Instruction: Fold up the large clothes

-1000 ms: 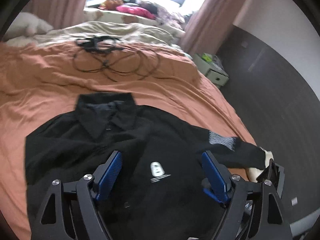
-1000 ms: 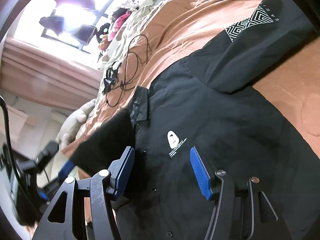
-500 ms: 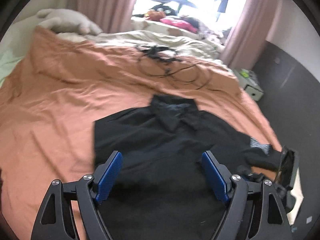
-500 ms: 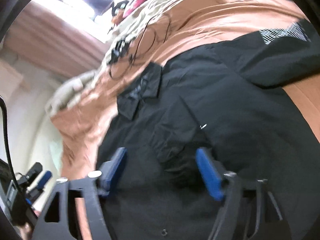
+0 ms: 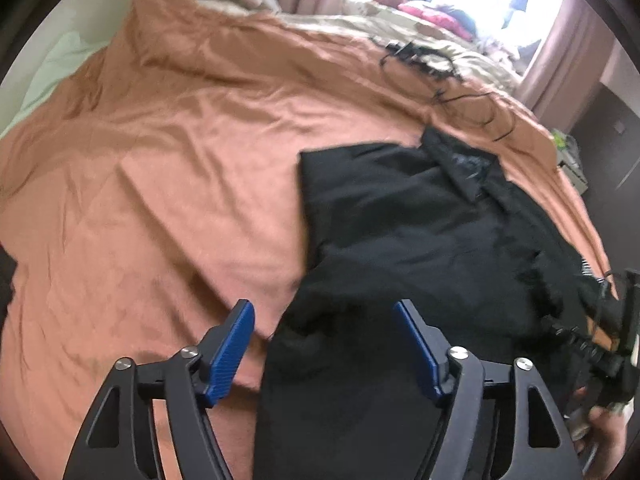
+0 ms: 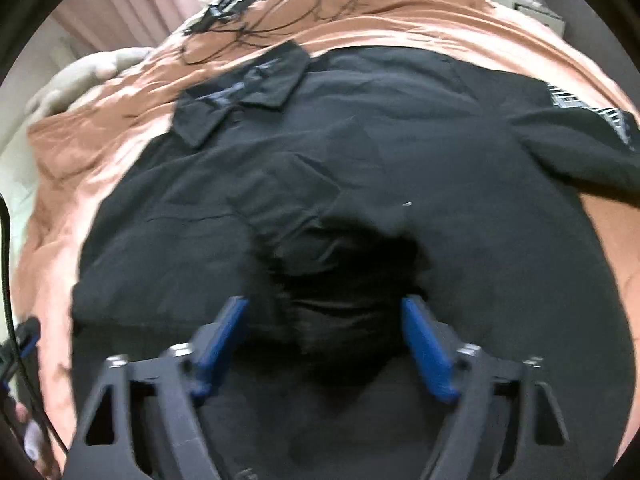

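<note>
Here the black shirt [image 6: 360, 152] lies bunched between the right gripper [image 6: 324, 332] fingers.

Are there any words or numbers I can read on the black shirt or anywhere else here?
None can be read.
black shirt, white patterned patch on the sleeve: white marks show beside the pattern, too blurred and cut off to read.
black shirt, inside the collar: a greyish label, too blurred to read.
box on the floor: green packaging on top, too small to read.
</note>
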Motion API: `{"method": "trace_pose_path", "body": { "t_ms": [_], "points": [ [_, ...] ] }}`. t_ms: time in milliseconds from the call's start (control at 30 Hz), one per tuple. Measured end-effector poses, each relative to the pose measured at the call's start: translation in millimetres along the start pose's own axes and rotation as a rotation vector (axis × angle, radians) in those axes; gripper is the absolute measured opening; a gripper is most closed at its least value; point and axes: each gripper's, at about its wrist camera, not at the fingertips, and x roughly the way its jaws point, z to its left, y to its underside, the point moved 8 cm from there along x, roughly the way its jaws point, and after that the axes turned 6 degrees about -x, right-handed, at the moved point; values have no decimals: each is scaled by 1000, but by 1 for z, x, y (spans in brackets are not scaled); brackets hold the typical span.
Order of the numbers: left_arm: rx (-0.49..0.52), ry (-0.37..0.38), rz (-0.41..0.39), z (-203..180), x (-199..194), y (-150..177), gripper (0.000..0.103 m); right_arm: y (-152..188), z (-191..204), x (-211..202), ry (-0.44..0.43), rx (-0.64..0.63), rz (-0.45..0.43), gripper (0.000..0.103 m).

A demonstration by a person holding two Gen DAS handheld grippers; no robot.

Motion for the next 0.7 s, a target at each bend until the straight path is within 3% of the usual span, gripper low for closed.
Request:
{"method": "trace_pose_path", "body": {
  "t_ms": [133,167,333,400,533,633,667,700],
  "points": [
    [8,-74,43,14,20,12,58,-12,-42,-15,-74,166,-52,54],
    [5,-79,51,17,24,14,55,-14,-56,-19,-56,206,-69,54],
    [0,-102,59,24,35,17,53,-14,-109,-42,-83,382,-123,54],
    [-7,-103,62,24,37,16,48,-9,-117,-44,-118,419,-119,53],
    [-5,-101,54,22,38,14,47,20,-123,-39,-263,545,-50,48],
    [-3,-95,57,21,40,13,47,22,-117,-34,-315,584,-50,47],
    [-2,-95,57,20,41,13,47,20,-115,-30,-315,589,-52,42],
    [-1,-95,58,20,41,13,46,20,-116,-24,-316,597,-54,30]
  ]
}}
